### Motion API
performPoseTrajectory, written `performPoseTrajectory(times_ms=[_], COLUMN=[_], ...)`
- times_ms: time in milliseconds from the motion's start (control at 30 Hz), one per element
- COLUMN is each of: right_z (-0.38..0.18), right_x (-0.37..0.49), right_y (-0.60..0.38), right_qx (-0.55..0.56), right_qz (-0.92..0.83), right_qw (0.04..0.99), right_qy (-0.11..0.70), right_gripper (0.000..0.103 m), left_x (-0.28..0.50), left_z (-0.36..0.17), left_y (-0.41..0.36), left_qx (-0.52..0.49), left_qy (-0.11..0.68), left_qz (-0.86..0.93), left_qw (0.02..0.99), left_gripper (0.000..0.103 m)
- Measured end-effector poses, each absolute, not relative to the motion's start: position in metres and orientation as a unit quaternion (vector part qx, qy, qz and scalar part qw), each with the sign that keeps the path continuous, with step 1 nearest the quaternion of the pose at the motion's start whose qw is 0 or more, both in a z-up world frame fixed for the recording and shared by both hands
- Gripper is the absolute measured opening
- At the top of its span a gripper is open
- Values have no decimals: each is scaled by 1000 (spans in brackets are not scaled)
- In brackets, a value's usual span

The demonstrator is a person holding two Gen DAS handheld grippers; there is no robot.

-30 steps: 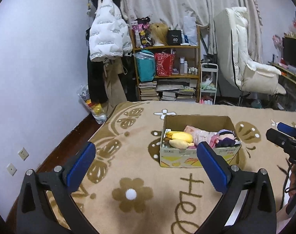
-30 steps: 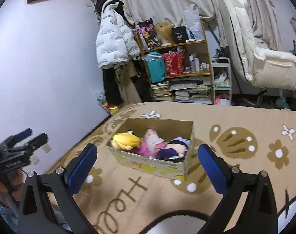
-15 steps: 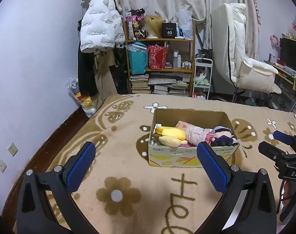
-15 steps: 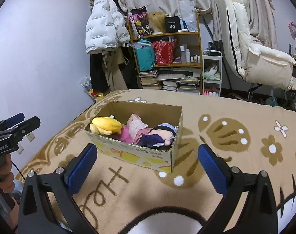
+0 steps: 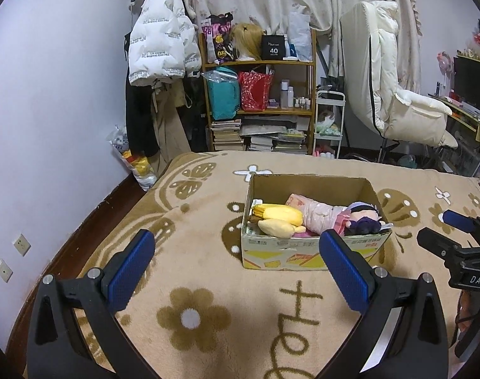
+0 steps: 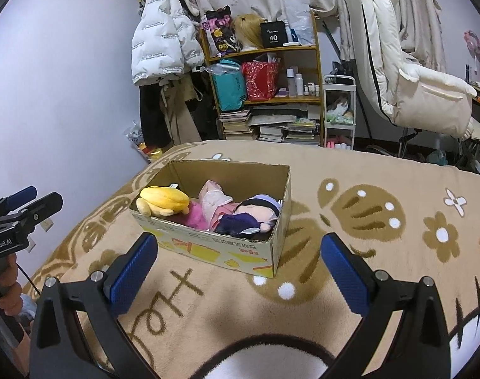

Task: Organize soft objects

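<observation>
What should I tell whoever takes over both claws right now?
Left claw: open, empty, above the blanket, short of the box.
Right claw: open, empty, facing the same box from its other side.
Cardboard box sits on the blanket. Inside lie a yellow plush, a pink plush and a dark-haired doll.
Done: three soft toys are in the box.
Left: no loose toys in view; check outside the frame.

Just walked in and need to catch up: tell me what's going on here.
A person holds a gripper in each hand over a patterned blanket. The left gripper and right gripper are both open and empty. Ahead sits a cardboard box holding a yellow plush, a pink plush and a dark-haired doll. Nothing is being touched.
</observation>
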State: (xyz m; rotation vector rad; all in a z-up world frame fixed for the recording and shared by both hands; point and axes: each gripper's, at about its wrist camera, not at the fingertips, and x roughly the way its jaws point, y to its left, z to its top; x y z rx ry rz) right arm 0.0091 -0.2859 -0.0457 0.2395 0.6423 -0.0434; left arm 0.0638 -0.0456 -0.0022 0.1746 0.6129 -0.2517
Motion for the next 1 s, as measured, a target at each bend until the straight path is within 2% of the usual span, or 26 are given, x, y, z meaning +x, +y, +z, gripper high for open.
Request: performPoseTrajectory(times_ms=[533,1000], right_z=[-47,-52], right_x=[10,10], right_y=[-285,-290], right_qx=[109,117], right_qz=[-15,-19], right_qw=[942,942], right_qy=[317,315], right_gripper=[103,103], left_x=[63,62], left_z=[-9,-7], left_y=[-49,-41], left_qx=[111,94], left_qy=[291,296], left_qz=[-113,-109], left_qw=[943,944], left_gripper=[103,103])
